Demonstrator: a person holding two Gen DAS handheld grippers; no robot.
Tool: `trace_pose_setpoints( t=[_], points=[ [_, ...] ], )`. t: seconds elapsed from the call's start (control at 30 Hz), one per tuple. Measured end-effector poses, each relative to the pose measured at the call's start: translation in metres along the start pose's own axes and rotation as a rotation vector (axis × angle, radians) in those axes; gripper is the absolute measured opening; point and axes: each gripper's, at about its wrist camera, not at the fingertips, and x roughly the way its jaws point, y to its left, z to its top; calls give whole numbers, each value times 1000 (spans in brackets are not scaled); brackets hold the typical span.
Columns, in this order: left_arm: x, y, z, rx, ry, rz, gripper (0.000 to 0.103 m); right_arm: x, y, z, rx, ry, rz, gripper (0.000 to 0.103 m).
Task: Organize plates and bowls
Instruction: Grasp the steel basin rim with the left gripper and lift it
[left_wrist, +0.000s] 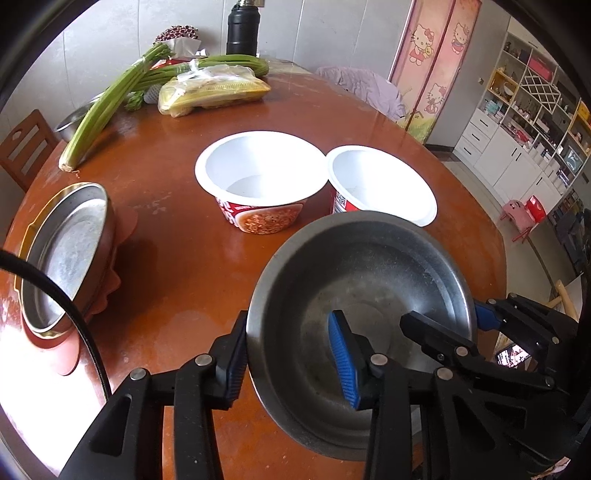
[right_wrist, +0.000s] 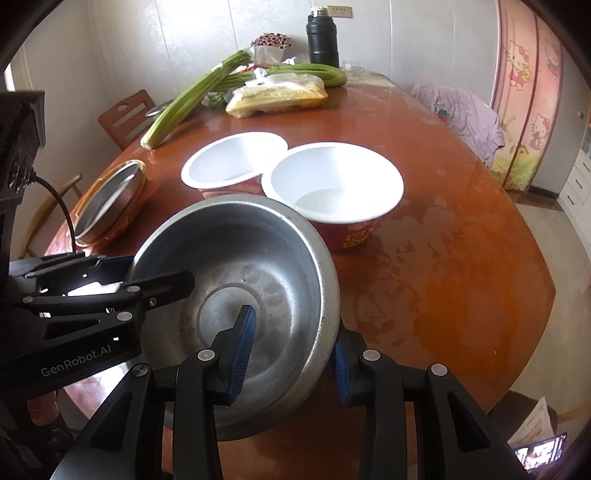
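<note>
A steel bowl (left_wrist: 365, 314) (right_wrist: 243, 295) is held above the brown round table (left_wrist: 177, 258) (right_wrist: 443, 258) by both grippers. My left gripper (left_wrist: 291, 358) straddles its left rim, one finger inside, one outside; it also shows in the right wrist view (right_wrist: 147, 275). My right gripper (right_wrist: 291, 354) straddles its right rim the same way; it also shows in the left wrist view (left_wrist: 443, 317). Two empty white-lined noodle bowls (left_wrist: 258, 181) (left_wrist: 380, 181) (right_wrist: 232, 162) (right_wrist: 336, 188) stand side by side behind it. A steel plate (left_wrist: 66, 254) (right_wrist: 110, 199) lies at the table's left on an orange mat.
At the table's far end lie green celery stalks (left_wrist: 110, 107) (right_wrist: 192, 96), a bag of yellow noodles (left_wrist: 214, 92) (right_wrist: 277, 96) and a black flask (left_wrist: 242, 29) (right_wrist: 323, 37). A wooden chair (left_wrist: 26, 147) stands left; a cloth-covered chair (right_wrist: 465, 110) stands right.
</note>
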Motion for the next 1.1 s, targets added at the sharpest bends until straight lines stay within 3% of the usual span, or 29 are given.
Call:
trace_pose_setpoints(
  t=[0.47,1.1],
  points=[
    [-32,26,-15,-59,-52,7,42,-14,36,7,-57,-31,27,40],
    [-25,58,-28,-127,-29,39,42,14,60,7,-82,23,69,40]
  ],
)
